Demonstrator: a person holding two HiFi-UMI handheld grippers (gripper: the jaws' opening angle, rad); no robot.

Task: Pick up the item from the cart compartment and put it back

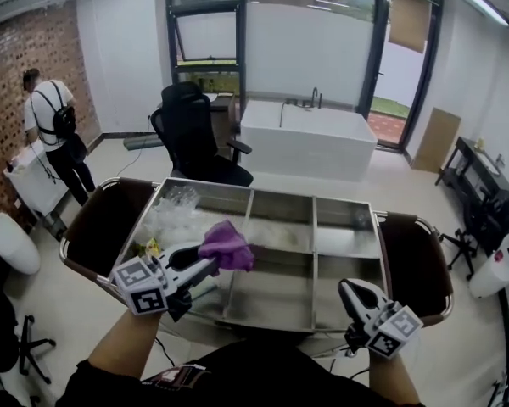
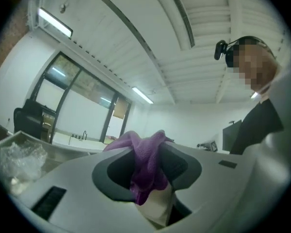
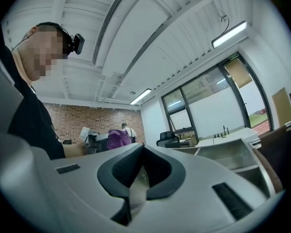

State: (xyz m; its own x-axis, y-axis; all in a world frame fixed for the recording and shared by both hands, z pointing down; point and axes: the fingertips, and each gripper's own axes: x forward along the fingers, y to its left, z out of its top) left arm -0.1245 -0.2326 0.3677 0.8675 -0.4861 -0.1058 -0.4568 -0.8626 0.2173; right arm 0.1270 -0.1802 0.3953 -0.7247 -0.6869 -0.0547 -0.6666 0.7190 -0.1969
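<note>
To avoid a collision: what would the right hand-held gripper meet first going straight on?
Probably nothing near: the right hand-held gripper points level over the cart. The purple cloth sits just left of its line; depth unclear.

Indoor lab — bathtub [image 1: 308,147], office chair [image 1: 193,134]

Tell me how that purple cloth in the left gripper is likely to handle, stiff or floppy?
Probably floppy: the purple cloth bunches and droops where the left gripper pinches it. Likely light, since one pinch carries it above the cart. Its loose folds could snag on compartment walls.
</note>
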